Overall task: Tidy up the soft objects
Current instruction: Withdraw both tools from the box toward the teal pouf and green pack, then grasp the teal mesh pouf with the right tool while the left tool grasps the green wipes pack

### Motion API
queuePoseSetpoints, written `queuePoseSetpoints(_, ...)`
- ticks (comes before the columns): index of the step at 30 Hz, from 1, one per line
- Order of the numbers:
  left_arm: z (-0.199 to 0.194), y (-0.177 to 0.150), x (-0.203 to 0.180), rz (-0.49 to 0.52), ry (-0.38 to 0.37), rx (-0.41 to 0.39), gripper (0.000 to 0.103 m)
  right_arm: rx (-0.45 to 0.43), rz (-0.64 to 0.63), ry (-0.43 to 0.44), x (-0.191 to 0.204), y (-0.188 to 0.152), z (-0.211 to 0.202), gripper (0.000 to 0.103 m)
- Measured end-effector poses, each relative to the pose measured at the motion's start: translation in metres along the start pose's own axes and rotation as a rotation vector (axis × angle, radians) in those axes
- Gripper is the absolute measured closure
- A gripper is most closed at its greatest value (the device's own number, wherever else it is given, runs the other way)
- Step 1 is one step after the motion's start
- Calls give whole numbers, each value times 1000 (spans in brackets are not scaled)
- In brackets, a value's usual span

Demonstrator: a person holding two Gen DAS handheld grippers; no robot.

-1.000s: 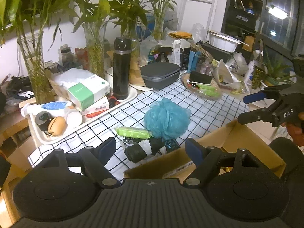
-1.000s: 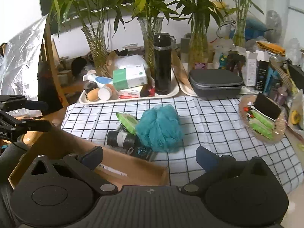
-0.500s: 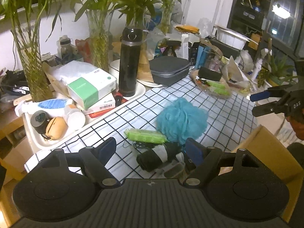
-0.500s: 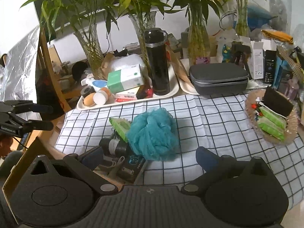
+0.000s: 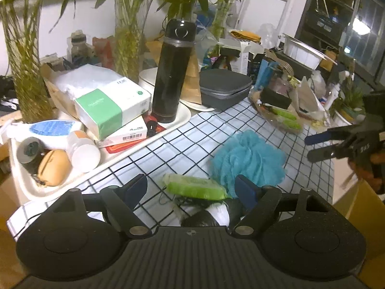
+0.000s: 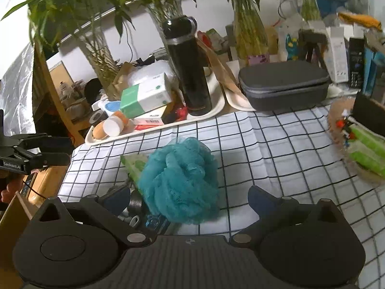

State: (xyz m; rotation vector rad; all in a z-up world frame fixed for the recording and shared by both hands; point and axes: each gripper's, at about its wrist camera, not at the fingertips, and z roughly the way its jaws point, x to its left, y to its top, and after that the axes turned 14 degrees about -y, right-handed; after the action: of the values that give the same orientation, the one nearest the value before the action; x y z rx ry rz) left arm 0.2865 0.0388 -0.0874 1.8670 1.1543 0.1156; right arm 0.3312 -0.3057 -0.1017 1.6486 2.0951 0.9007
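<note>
A teal mesh bath pouf (image 5: 250,160) (image 6: 181,180) lies on the checked tablecloth (image 5: 204,130). A green wipes packet (image 5: 195,187) (image 6: 133,166) lies against its left side, and a black rolled item with a white band (image 5: 211,214) lies just in front. My left gripper (image 5: 192,189) is open, its fingers on either side of the green packet and the black roll. My right gripper (image 6: 185,200) is open, with the pouf between its fingers. Each gripper also shows at the edge of the other's view.
A white tray (image 5: 31,190) at the left holds a black flask (image 5: 172,72), tissue boxes and tubes. A grey case (image 5: 223,89), plant vases and a glass dish (image 6: 341,144) of packets stand behind. A cardboard box edge (image 5: 358,207) is at right.
Both grippers have moved forward over the table towards the pouf and packet. The cardboard box has slid out of the middle of both views.
</note>
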Motion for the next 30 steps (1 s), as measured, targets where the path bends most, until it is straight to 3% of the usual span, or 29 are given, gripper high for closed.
queuePoseSetpoints(10,35,-6,31,-71,-23,25,23,23,0,21,0,3,41,0)
queuePoseSetpoints(30,46,-16,39,-95,-6,51,23,91,-1,83,10,6,94,0)
